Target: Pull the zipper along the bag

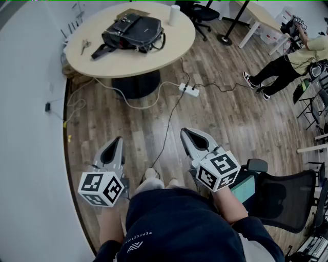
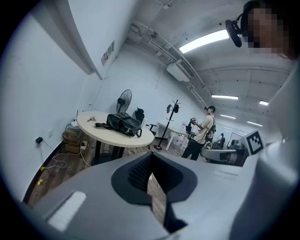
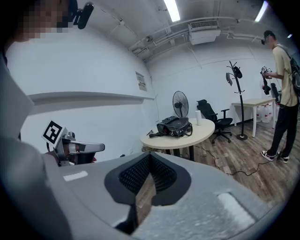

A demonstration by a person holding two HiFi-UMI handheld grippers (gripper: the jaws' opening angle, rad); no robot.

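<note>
Bag [image 1: 134, 32]: black, lies on the round table [image 1: 171, 46] at the top of the head view, left of centre, one strap end trailing toward the lower left. On the same table: white cylinder [image 1: 175, 15] at the far edge, right of the bag; small dark item [image 1: 85, 46] near the left edge. Bare wooden floor [image 1: 128, 123] lies between table and grippers, with a white power strip [image 1: 189, 90] and cables [image 1: 169, 120] running across it. Person [image 1: 284, 64] stands at upper right; black mesh chair [image 1: 282, 197] at lower right, just beside the right gripper [image 1: 185, 132]. Left gripper [image 1: 118, 140] sits at lower left, right one at lower centre. Both are held at waist level, well apart from the table, tips aimed up-frame toward it and tilted slightly down. Left jaws nearly together, only a thin slit, nothing in it; right jaws fully together, empty
</note>
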